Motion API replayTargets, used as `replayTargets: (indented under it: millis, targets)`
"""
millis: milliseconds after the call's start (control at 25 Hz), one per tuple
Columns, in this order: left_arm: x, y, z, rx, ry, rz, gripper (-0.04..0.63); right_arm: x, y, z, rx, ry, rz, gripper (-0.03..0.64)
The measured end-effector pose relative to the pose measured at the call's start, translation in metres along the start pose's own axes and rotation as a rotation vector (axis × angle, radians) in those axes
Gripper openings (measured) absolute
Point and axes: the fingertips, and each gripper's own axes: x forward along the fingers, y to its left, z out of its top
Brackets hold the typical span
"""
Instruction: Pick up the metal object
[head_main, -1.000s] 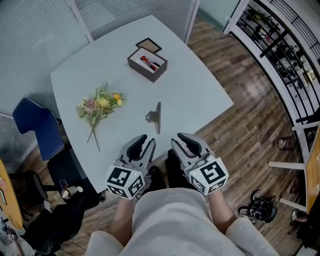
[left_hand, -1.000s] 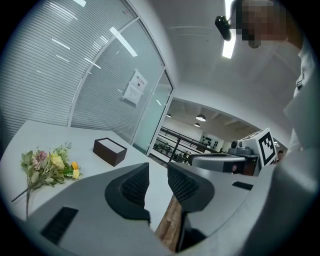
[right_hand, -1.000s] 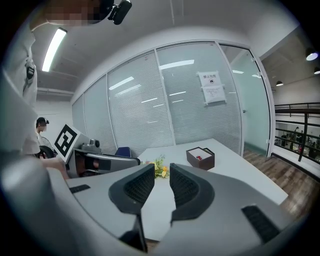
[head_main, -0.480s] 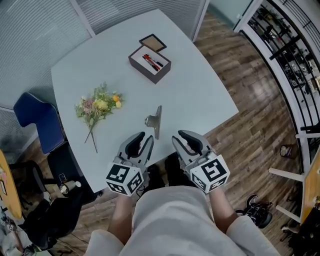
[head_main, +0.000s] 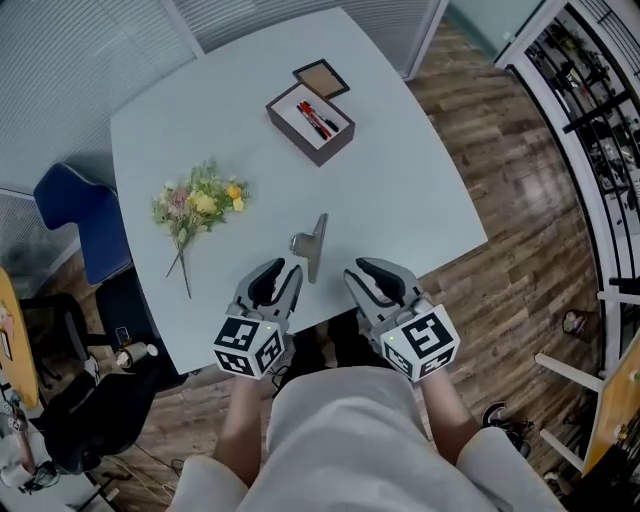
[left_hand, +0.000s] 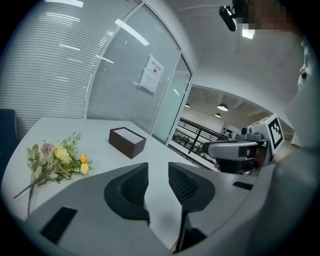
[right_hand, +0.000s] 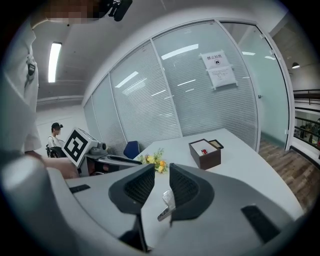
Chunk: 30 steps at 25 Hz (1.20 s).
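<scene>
**Both tools empty, metal piece lying just ahead of them**

The metal object (head_main: 311, 246) lies flat on the pale table (head_main: 400, 200), near its front edge, just beyond and between the two tools. The left gripper (head_main: 284, 272) has nothing in it and its jaws are opening. The right gripper (head_main: 372, 275) is also empty, its jaws parted by a narrow gap.

I'd judge the piece to be stiff, light and smooth, so likely to slip. Its long strip hugs the tabletop and gives little to pinch. The thicker curled end on its left side looks the better place to take hold.

The right gripper view has the metal piece lined up in the gap between its own jaws. The left gripper view misses it altogether and shows only the flowers (left_hand: 55, 160), the dark box (left_hand: 127, 141) and the other tool. Only the head view shows that the piece lies apart from both tools.
</scene>
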Motion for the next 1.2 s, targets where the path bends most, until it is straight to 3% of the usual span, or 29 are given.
replayTargets:
  millis: [440,1200]
  targets:
    - [0.027,0.007,-0.022,0.0,0.055,0.075,0.117,0.011,-0.011,-0.012,-0.01,0.039,0.102,0.098]
    - [0.071,0.048,-0.08,-0.045,0.177,0.12,0.118,0.02,-0.016,-0.026,0.005,0.083,0.113,0.098]
